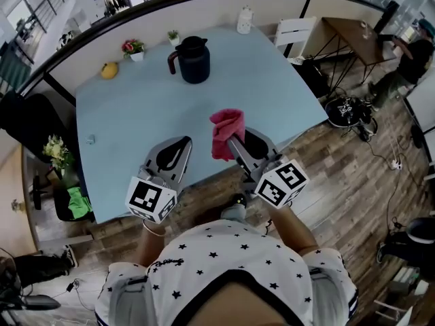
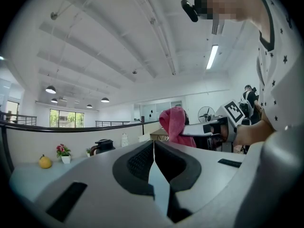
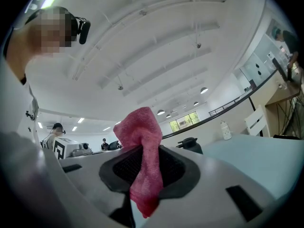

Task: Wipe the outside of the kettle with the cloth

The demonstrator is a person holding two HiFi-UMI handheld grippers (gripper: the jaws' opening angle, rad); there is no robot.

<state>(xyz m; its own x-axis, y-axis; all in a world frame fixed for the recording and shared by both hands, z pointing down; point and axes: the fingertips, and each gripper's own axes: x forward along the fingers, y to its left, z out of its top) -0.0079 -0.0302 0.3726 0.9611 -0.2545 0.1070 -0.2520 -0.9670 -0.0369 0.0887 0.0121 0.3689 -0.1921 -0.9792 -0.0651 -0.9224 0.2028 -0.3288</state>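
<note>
The kettle (image 1: 192, 61) stands upright at the far side of the table (image 1: 285, 94), well apart from both grippers, with its handle toward our left. The right gripper (image 3: 142, 151) is clamped on the cloth (image 3: 141, 127), which bunches above the jaws and hangs below them. The left gripper (image 2: 153, 146) has its jaws together on nothing. We judge the step in hand to be the approach. We carry the cloth to the kettle wall and present the loose bunch, not the jaws. We brace the handle with the left gripper so the kettle neither slides nor tips.
</note>
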